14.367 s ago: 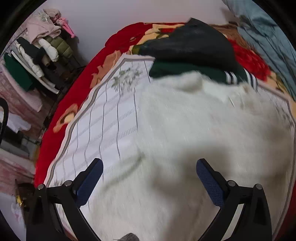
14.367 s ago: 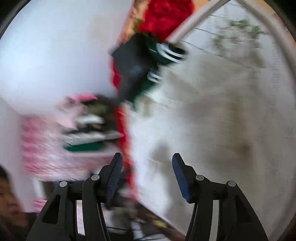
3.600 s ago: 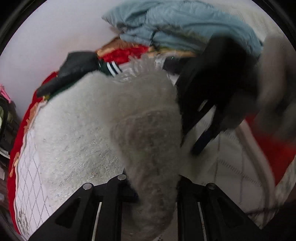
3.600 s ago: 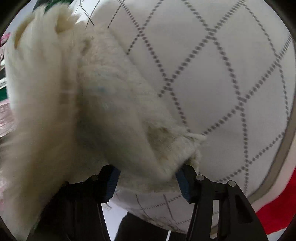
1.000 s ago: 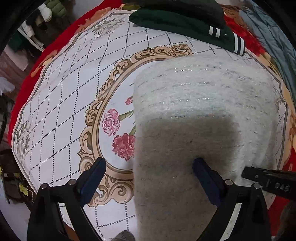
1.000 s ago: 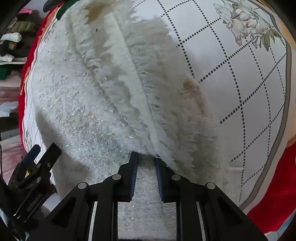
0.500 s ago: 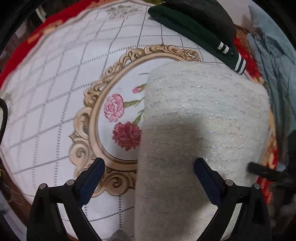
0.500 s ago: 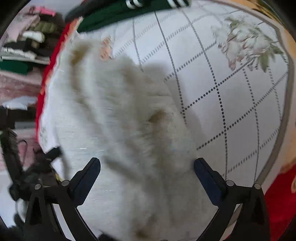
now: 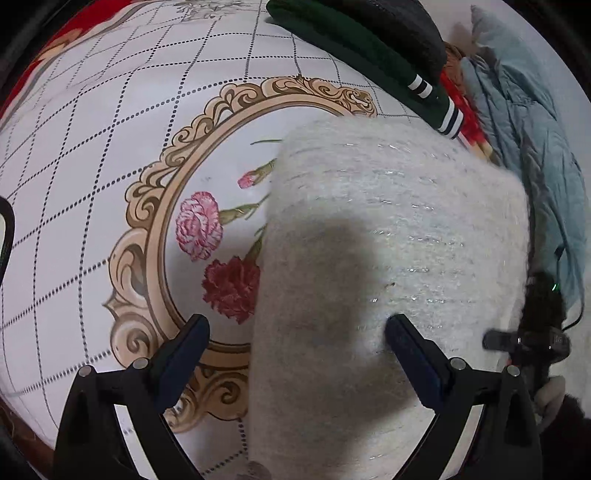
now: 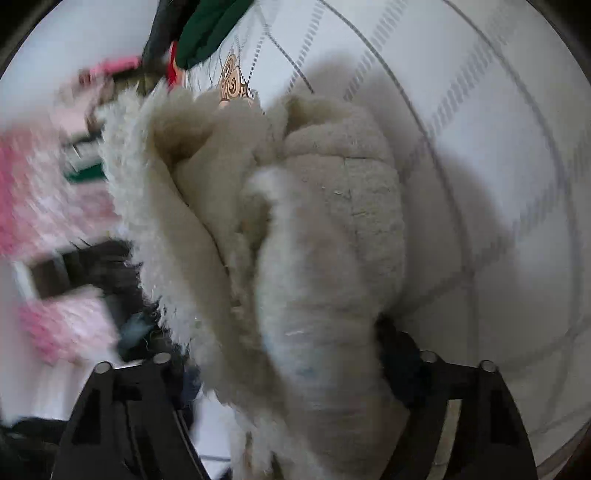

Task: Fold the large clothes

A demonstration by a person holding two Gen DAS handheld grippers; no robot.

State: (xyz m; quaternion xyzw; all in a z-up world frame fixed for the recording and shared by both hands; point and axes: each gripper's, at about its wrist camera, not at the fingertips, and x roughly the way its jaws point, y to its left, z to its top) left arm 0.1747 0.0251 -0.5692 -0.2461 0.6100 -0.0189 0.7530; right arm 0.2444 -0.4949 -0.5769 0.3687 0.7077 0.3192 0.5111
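Observation:
A fluffy white sweater (image 9: 388, 258) lies folded in a thick block on the white floral bedspread (image 9: 110, 184). My left gripper (image 9: 297, 343) is open and hovers over the sweater's near left edge, holding nothing. In the right wrist view the sweater's stacked layers (image 10: 314, 277) fill the gap between the spread fingers of my right gripper (image 10: 288, 369). Its right pad (image 10: 395, 354) touches the bundle and the left pad is hidden behind fleece. The right gripper also shows in the left wrist view (image 9: 532, 339) at the sweater's right edge.
A dark green garment with white cuff stripes (image 9: 369, 59) and a black one (image 9: 406, 22) lie at the far side of the bed. A light blue quilted jacket (image 9: 524, 129) sits at the far right. Piled clothes (image 10: 55, 203) are blurred beyond the bed's left edge.
The right gripper, shut on the sweater's edge a second ago, opened wide and now has the folded bundle between its fingers. The left gripper stayed open, shifting slightly over the sweater.

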